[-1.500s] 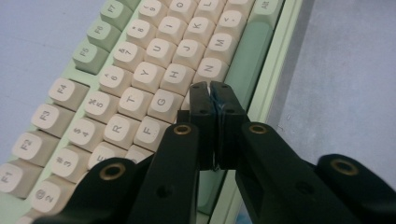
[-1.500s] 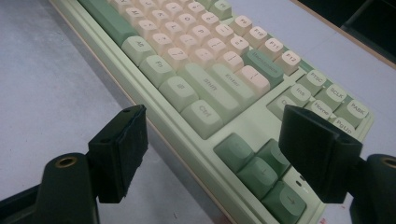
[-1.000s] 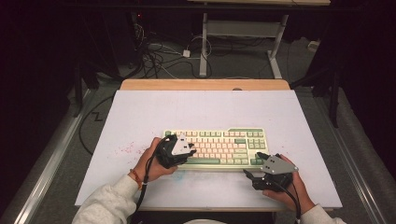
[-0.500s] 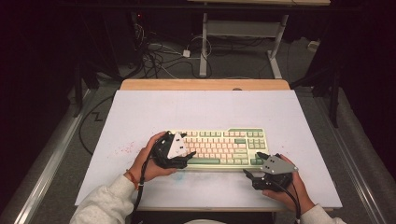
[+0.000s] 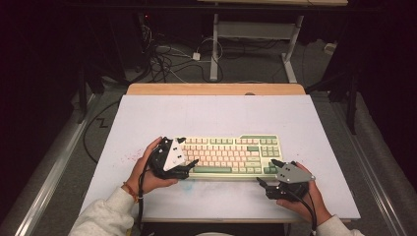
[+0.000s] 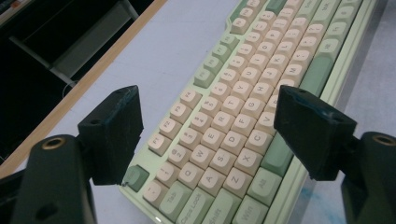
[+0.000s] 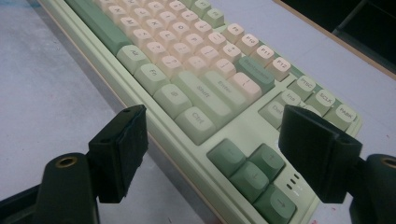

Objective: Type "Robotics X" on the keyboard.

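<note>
- Two pairs of tongs stand at the near ends of one keyboard (image 5: 230,155), which lies flat on the bench (image 5: 216,115), its long side running from one hand across to the other.
- Left tongs (image 5: 189,166): gaping wide, having just been opening, with the keyboard's left end below and between the jaws; in the left gripper view (image 6: 205,135) no pad presses on the case, so I read them as released.
- Ahead of those tongs the key rows run away toward the far end; the green corner key sits just beside one jaw.
- Handling, as I judge it: a rigid plastic case, moderately heavy for its size, smooth on the edges and apt to slide on the bench cover. The keycaps are the weak part; they could pop off or depress under a pinch.
- Best hold, to my eye: the short end walls or the front lip of the case, one pair of tongs at each end, never on the caps.
- Right tongs (image 5: 263,184): also spread and holding nothing, just off the keyboard's near right corner; in the right gripper view (image 7: 210,154) the arrow keys (image 7: 254,170) lie between the jaws, untouched.
</note>
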Motion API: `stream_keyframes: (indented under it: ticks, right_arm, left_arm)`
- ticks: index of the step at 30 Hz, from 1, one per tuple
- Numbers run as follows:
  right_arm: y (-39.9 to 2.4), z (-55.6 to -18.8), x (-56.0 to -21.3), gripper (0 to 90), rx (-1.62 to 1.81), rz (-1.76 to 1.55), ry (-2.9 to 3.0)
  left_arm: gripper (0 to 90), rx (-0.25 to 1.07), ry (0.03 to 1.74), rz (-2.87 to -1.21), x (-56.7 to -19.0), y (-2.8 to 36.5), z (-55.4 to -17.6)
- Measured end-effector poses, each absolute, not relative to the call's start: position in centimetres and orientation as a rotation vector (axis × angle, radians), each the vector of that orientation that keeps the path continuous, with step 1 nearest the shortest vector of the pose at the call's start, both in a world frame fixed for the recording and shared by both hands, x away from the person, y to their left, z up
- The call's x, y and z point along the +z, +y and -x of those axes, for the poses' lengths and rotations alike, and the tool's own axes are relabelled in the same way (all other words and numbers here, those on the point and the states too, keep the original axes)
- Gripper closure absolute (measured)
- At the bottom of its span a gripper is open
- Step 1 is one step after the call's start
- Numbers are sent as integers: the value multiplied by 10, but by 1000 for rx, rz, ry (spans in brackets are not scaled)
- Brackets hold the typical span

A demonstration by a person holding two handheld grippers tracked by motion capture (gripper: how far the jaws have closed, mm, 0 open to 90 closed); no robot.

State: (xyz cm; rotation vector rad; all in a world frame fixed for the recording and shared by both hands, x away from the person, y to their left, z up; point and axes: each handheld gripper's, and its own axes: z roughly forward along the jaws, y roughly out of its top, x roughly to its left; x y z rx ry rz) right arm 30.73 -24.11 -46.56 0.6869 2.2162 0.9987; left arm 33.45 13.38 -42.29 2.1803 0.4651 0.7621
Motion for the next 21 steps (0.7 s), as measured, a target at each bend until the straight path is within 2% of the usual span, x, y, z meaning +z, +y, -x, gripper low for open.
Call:
stream_keyframes:
  ticks: [21]
  right_arm:
    - [-242, -309, -465, 243, 1002, -699, 2203]
  left_arm:
    - [219, 799, 588, -2191, -444, 170, -322]
